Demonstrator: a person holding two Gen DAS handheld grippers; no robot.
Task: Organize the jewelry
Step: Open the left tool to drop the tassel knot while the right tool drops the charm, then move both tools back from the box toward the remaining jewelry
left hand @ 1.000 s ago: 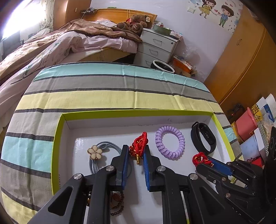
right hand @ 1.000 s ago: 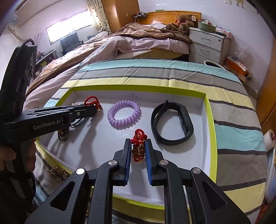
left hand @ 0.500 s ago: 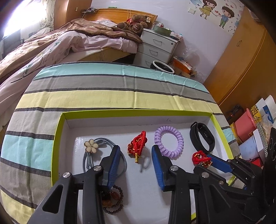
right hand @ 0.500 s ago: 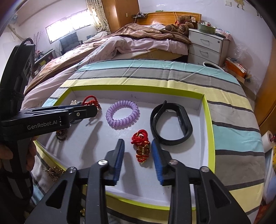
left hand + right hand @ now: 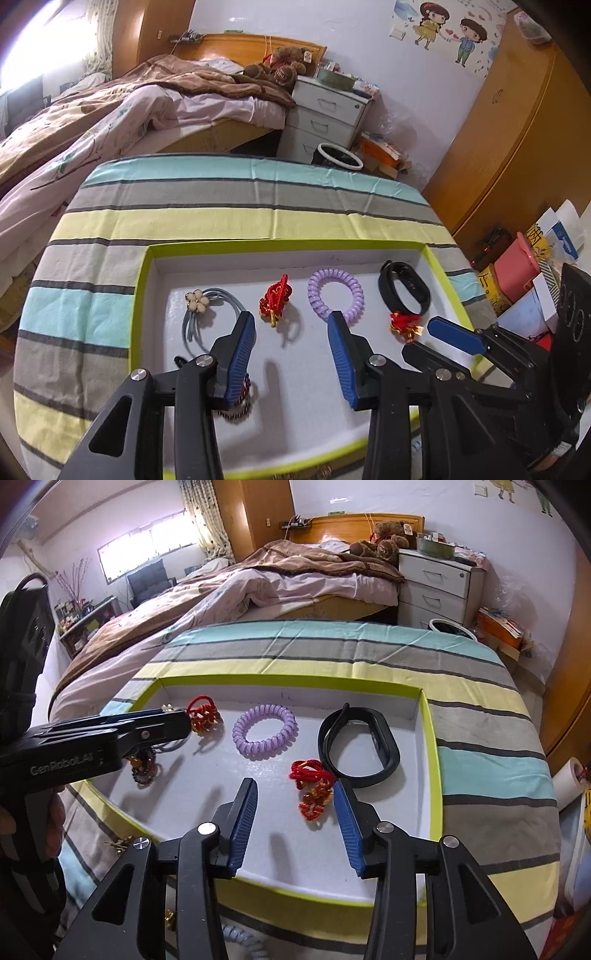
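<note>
left gripper [image 5: 291, 325] spread, empty; right gripper [image 5: 295, 794] spread beside red knot [image 5: 314, 786]; tray [image 5: 432, 760]

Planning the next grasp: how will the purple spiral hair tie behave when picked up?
The purple spiral hair tie is a thin coiled loop, so it is probably light and springy. Its ridged coils should grip well. Lying flat in the tray, it seems unlikely to roll.

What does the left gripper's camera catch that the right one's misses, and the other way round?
Only the left wrist view shows the flower hair tie whole and the cartoon wall sticker. Only the right wrist view shows the window, a chair and the hand holding the left gripper. Both show the tray, purple coil, black band, two red knots, and both grippers open.
</note>
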